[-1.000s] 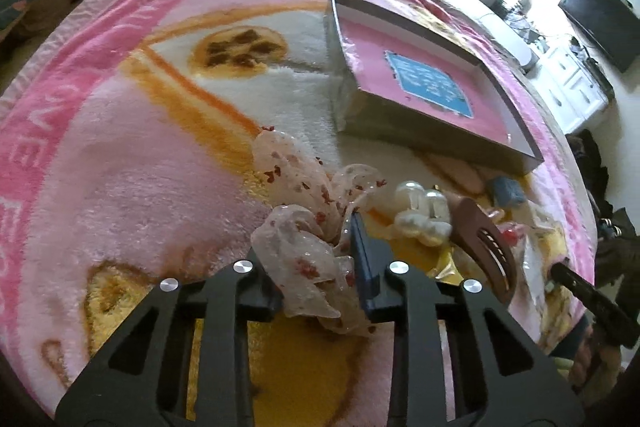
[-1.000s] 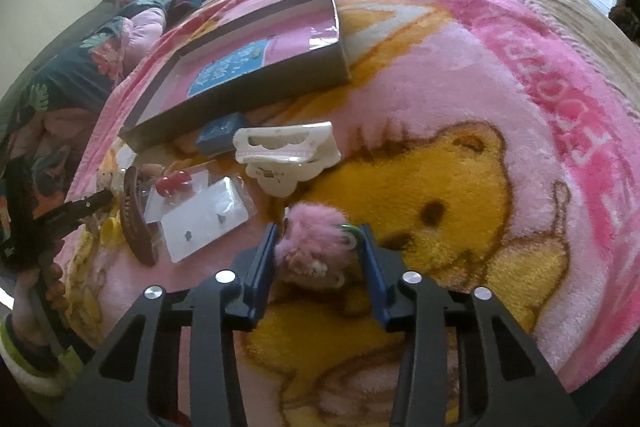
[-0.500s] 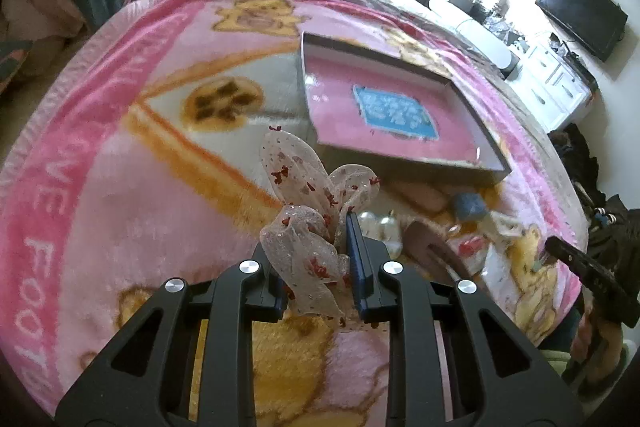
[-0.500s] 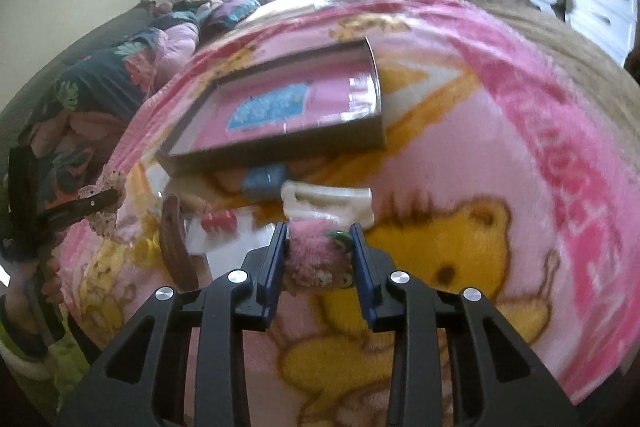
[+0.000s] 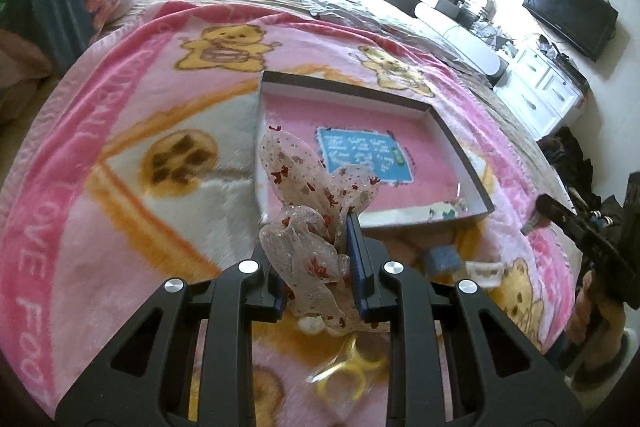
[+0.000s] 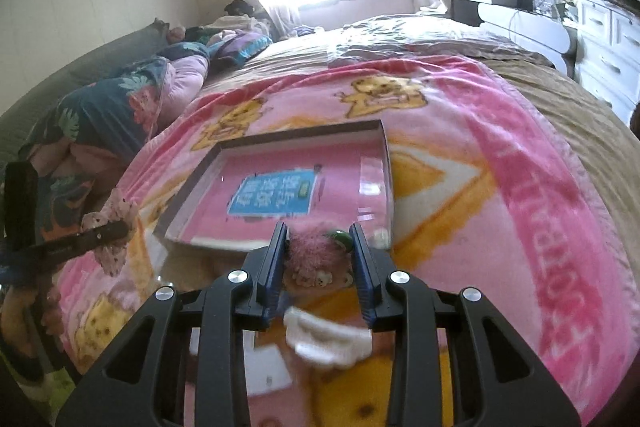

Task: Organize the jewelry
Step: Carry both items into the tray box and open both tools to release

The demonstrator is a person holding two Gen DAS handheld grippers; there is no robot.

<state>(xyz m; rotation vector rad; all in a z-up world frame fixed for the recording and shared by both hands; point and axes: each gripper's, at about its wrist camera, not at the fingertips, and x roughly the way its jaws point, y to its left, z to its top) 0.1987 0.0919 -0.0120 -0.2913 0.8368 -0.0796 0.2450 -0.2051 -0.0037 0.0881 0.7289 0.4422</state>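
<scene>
Two grippers each carry one hair accessory above the pink bear-print blanket [image 5: 120, 211] on the bed. The left gripper [image 5: 316, 251] has its fingers pinched on a sheer organza scrunchie [image 5: 308, 227] with red specks; the fabric bulges above and below the pads, so the grip sits on the gathered middle, which keeps the loose folds from slipping out. The right gripper [image 6: 320, 255] has its fingers pressed onto a pink fluffy hair tie [image 6: 316, 251] with a small green bead; the fluff fills the gap between the pads.

Both items are clear of the blanket and point toward the shallow box tray [image 5: 460, 143], which lies open-side up with a blue label on its pink floor. The tray appears empty apart from one small item near its near corner; judged from this, it is the collection point, and both loads are near its near wall but not yet over it.

Remaining pieces lie on the blanket in front of the tray: a white claw clip [image 6: 328, 343], a small blue item [image 5: 442, 259] and a packet with yellow rings [image 5: 348, 375].
</scene>
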